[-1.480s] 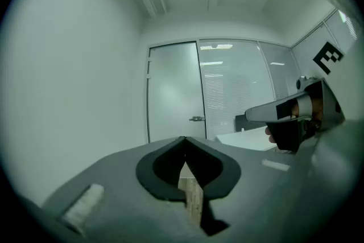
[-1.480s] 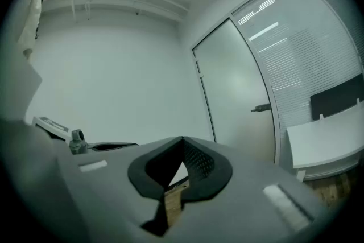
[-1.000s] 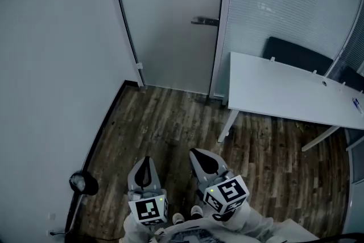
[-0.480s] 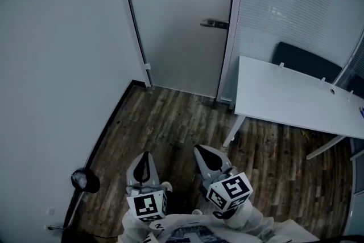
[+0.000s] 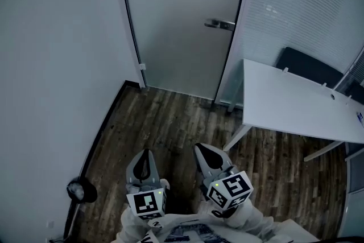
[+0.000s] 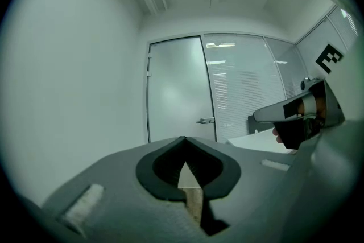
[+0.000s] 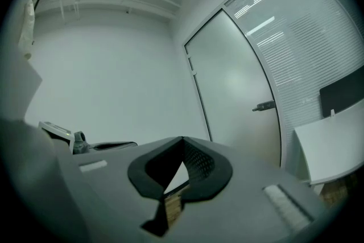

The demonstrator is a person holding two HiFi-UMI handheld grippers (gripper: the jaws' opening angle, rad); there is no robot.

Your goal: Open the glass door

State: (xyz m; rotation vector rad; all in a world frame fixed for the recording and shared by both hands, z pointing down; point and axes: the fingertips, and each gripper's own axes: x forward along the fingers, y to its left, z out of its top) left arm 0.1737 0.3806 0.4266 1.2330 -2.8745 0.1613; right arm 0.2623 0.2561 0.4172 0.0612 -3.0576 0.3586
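Both grippers have come a little nearer the door in the last second, and in the head view the tall frosted glass door [image 5: 182, 20] and the table beside it now sit further right. A plain white wall [image 5: 57, 65] runs along the left of the left gripper up to the door frame, and dark wood-plank floor [image 5: 165, 122] stretches ahead of both tools. The door stands shut in its frame, well ahead of the tips. A white rectangular table [image 5: 296, 105] lies ahead and to the right of the right gripper. The left gripper [image 5: 147, 155] and right gripper [image 5: 200, 149] are held level side by side, each with its jaws closed together and nothing between them. The short metal lever handle [image 5: 220, 24] sits on the door's right edge, well apart from both tools. As I judge it, nothing of the opening is done yet: reaching the handle, pressing it and swinging the door all remain.
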